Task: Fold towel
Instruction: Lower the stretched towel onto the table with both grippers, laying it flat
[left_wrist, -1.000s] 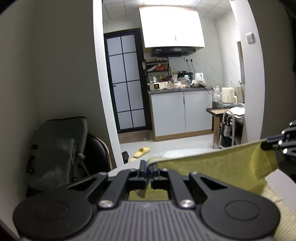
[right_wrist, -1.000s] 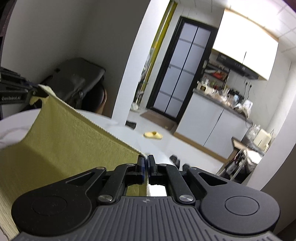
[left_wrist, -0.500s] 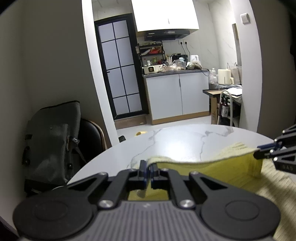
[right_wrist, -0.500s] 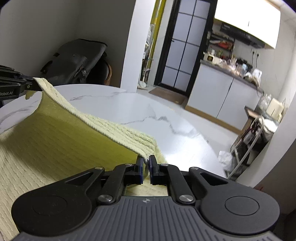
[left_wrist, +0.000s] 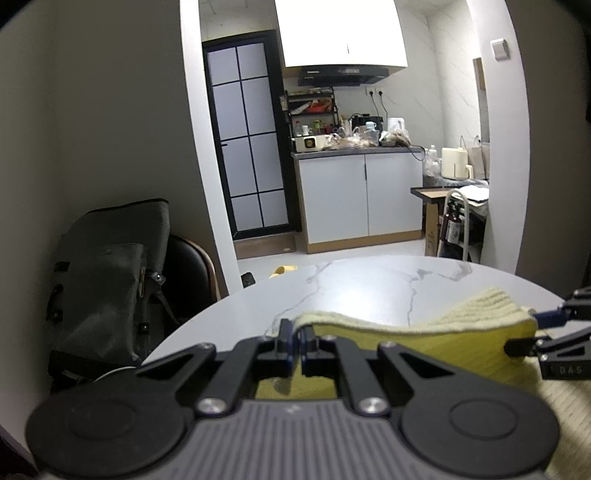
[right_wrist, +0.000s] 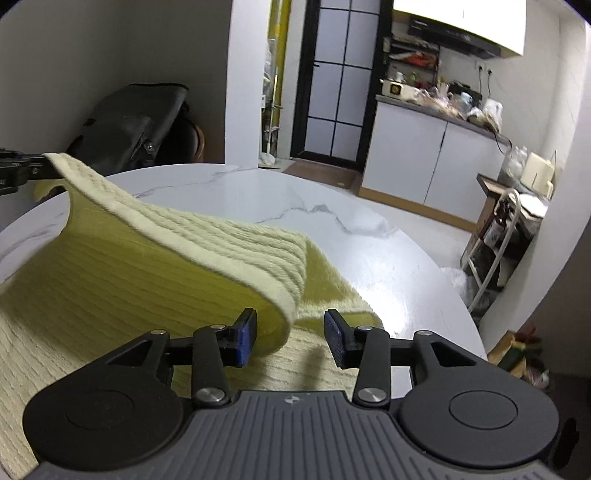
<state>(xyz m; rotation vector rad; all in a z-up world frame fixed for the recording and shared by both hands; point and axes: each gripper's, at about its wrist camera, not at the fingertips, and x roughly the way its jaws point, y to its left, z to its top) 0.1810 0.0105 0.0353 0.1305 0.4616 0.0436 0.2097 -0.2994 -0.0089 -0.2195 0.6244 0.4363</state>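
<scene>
A yellow ribbed towel (right_wrist: 155, 258) lies on the round white marble table (right_wrist: 351, 236), its far edge folded over toward me. My right gripper (right_wrist: 290, 332) is low over the near layer and its jaws are opening. The folded corner sits loosely between the blue pads (right_wrist: 245, 334), and nothing presses on it. My left gripper (left_wrist: 297, 347) is shut on the towel's (left_wrist: 424, 338) other corner, held just above the table (left_wrist: 369, 284). Each gripper also shows in the other's view: the right gripper (left_wrist: 524, 332) at the right edge, the left gripper (right_wrist: 44, 166) at the far left.
A dark backpack (left_wrist: 110, 280) rests on a chair just past the table's left rim. Beyond the table is a doorway to a kitchen with white cabinets (left_wrist: 358, 195). A white metal rack (right_wrist: 495, 236) stands on the floor off the table's right side.
Both grippers came down and brought the raised towel edge over onto the table. The right gripper's jaws went from shut on the corner to apart, letting it go.
</scene>
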